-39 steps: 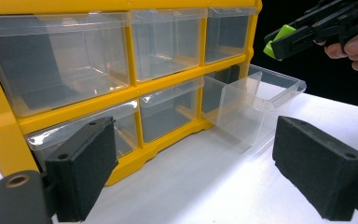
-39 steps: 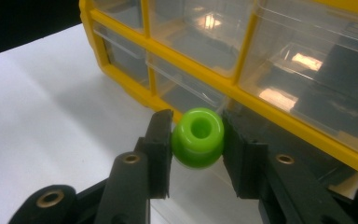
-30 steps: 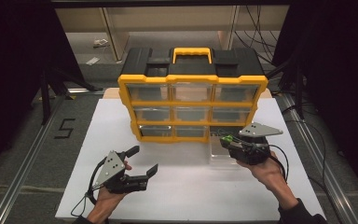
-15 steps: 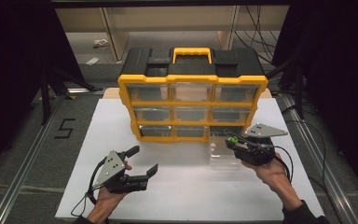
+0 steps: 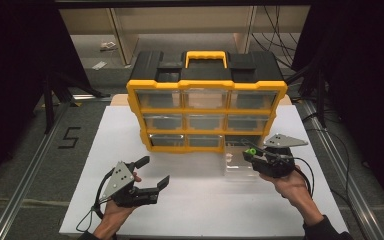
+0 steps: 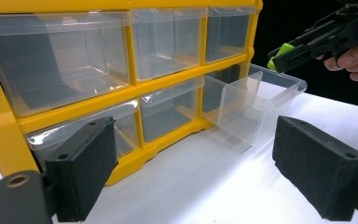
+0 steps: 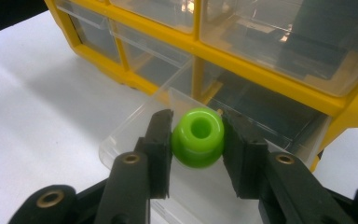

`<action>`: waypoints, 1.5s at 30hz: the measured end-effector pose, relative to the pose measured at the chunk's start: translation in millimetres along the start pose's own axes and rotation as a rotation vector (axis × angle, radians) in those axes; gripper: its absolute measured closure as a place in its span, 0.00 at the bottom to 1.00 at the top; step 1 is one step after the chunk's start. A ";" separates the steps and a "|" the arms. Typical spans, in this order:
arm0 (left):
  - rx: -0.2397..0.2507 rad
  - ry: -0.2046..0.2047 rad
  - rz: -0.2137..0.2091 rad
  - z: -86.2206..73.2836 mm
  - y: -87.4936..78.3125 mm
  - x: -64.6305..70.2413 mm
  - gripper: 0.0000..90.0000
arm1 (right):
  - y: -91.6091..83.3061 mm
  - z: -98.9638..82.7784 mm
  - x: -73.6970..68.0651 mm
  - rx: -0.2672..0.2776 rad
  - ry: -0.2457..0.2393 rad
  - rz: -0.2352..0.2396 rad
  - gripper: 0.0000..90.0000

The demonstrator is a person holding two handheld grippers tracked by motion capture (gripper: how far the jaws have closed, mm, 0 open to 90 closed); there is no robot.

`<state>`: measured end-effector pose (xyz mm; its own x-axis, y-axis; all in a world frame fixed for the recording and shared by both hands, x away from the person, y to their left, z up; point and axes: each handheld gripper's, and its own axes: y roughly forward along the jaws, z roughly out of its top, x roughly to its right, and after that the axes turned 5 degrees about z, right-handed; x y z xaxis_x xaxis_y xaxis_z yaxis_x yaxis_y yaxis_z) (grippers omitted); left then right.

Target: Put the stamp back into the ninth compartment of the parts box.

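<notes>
The right gripper (image 7: 196, 140) clamped a green ring (image 7: 198, 136) just above the clear drawer (image 5: 240, 162) pulled out of the yellow organizer (image 5: 206, 112), hole axis facing the camera. The left gripper (image 5: 150, 171), jaws wide and empty, sat farther off.

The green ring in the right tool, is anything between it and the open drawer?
Nothing visible. The right tool holds the green ring just above the pulled-out clear drawer, whose top is open and looks empty beneath it.
</notes>
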<state>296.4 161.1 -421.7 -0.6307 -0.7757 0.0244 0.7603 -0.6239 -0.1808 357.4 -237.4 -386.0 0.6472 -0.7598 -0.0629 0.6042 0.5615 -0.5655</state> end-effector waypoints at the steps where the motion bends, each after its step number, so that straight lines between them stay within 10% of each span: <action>1: 0.000 -0.001 0.000 -0.1 0.0 -0.2 0.15 | 0.4 -0.1 -0.2 -0.002 0.000 0.001 0.72; 40: -0.002 0.000 -0.001 -0.2 0.5 0.3 0.15 | 14.3 -9.1 1.9 -0.086 0.013 0.037 0.71; 45: -0.005 0.001 -0.001 -0.3 0.7 0.3 0.15 | 13.9 -7.5 1.4 -0.086 0.015 0.043 0.56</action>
<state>296.7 160.5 -422.1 -0.6319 -0.7747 0.0235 0.7587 -0.6245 -0.1852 363.1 -233.1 -400.1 0.6640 -0.7409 -0.1006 0.5336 0.5639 -0.6304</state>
